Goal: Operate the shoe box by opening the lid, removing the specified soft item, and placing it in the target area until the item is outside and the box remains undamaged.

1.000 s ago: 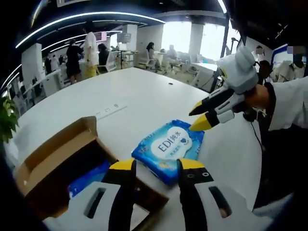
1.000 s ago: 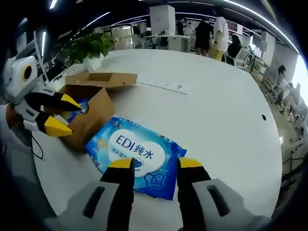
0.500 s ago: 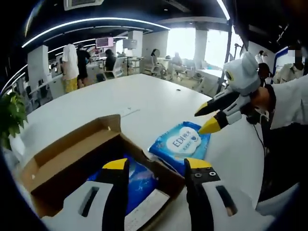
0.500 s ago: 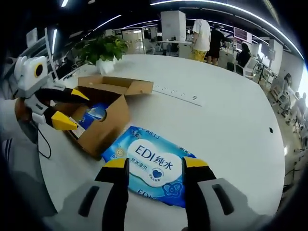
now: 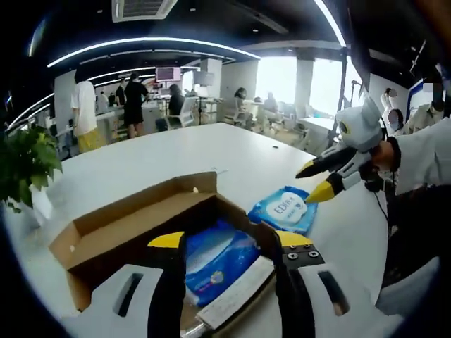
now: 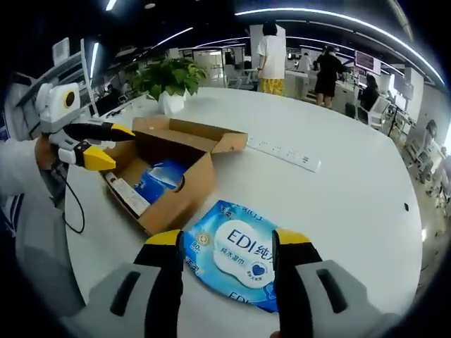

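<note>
Now the glossy blue wipes pack (image 6: pixel 243 255) lies flat on the smooth white table (image 6: pixel 338 197), just ahead of the right gripper (image 6: pixel 227 241), whose jaws are spread and empty. Beside it, the open brown cardboard box (image 5: pixel 134 222) sits under the left gripper (image 5: pixel 230 240), likewise released.

You have one open brown cardboard shoe box (image 6: pixel 173 184), two blue soft wet-wipe packs, one flat on the white table (image 6: pixel 242 251) and one inside the box (image 6: pixel 161 180), two yellow-tipped grippers, and one green potted plant (image 6: pixel 171 79)
</note>
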Available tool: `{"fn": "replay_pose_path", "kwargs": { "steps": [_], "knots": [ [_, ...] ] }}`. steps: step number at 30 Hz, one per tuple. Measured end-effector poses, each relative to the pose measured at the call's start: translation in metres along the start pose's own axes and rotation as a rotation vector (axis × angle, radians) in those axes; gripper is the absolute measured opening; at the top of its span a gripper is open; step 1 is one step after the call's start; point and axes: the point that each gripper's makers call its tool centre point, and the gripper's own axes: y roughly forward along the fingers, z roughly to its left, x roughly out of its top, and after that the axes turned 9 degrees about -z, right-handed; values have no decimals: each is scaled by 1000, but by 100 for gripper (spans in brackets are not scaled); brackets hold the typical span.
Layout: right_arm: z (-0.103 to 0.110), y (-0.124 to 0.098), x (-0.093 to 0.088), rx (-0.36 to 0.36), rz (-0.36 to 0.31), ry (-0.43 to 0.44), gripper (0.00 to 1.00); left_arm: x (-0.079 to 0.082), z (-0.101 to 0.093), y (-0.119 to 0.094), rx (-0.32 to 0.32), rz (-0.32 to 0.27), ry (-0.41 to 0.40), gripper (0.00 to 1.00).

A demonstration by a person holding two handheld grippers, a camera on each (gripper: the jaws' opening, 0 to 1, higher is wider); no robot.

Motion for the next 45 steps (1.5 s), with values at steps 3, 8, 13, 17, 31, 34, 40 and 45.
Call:
{"fn": "replay_pose_path", "kwargs": {
  "steps": [3, 8, 13, 17, 31, 34, 40, 45],
  "knots": [
    [6, 2, 3, 11, -3, -7, 48, -2, 8, -8, 12, -1, -6, 48],
    [12, 6, 7, 23, -5, -15, 48, -7, 22, -18, 44, 2, -13, 48],
    [16, 9, 11, 32, -6, -25, 47, -9, 31, -24, 64, 3, -22, 47],
    [19, 12, 14, 38, -9, -28, 47, -11, 35, -27, 73, 6, -28, 47],
    [42, 33, 35, 115, -10, -130, 44, -19, 44, -29, 74, 21, -35, 45],
    [50, 40, 42, 137, -12, -160, 43, -21, 47, -29, 71, 31, -33, 44],
    [64, 53, 50, 186, -3, -202, 42, -21, 52, -24, 46, 56, -21, 42],
    [74, 65, 51, 222, 19, -257, 40, -19, 57, -18, 16, 90, 12, 39]
  ]
}}
